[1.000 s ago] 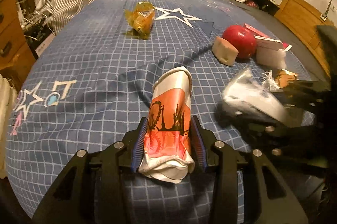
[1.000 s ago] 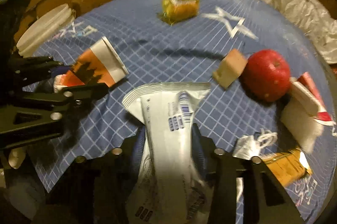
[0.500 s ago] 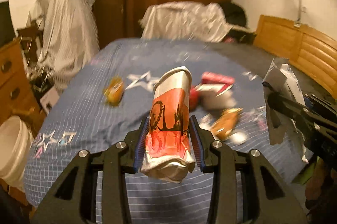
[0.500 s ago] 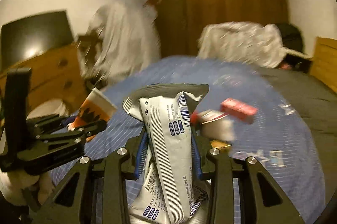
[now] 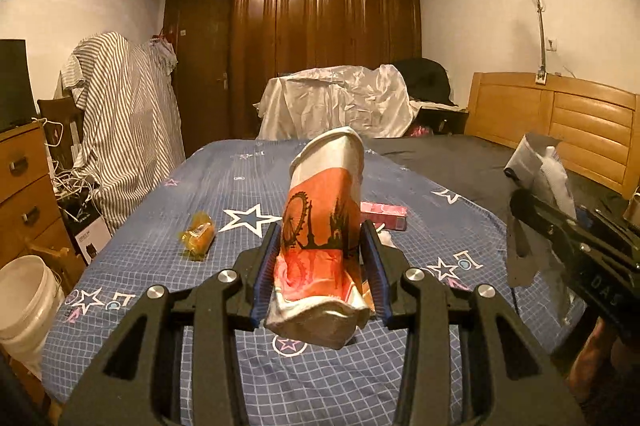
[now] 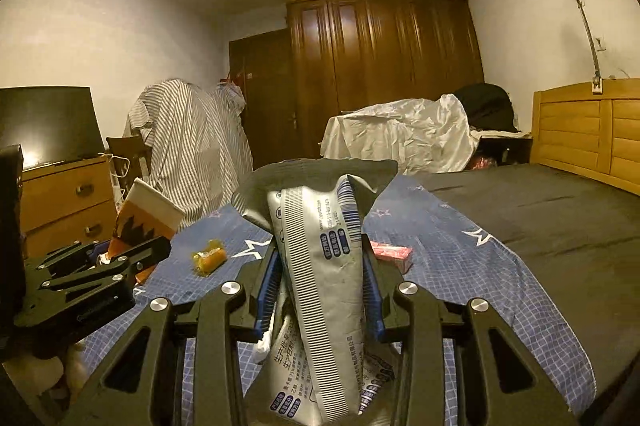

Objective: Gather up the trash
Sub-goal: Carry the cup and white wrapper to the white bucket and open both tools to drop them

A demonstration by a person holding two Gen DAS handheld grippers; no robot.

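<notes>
Left gripper (image 5: 320, 266) clamps crushed orange-white paper cup (image 5: 324, 226); right gripper (image 6: 320, 282) pinches silver foil wrapper (image 6: 320, 266), base cropped. 2 leftovers on blue star bedsheet (image 5: 240, 186): yellow wrapper (image 5: 198, 235); pink box (image 5: 384, 212), possibly partly hidden.

Both hand-held grippers have risen off the bed (image 5: 224, 182) and tipped up, carrying the cup (image 5: 320, 226) and wrapper (image 6: 320, 266) clear.

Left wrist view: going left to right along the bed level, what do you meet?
White bucket → yellow wrapper → crushed paper cup in the left gripper → pink box → right gripper holding a silver pouch.
</notes>
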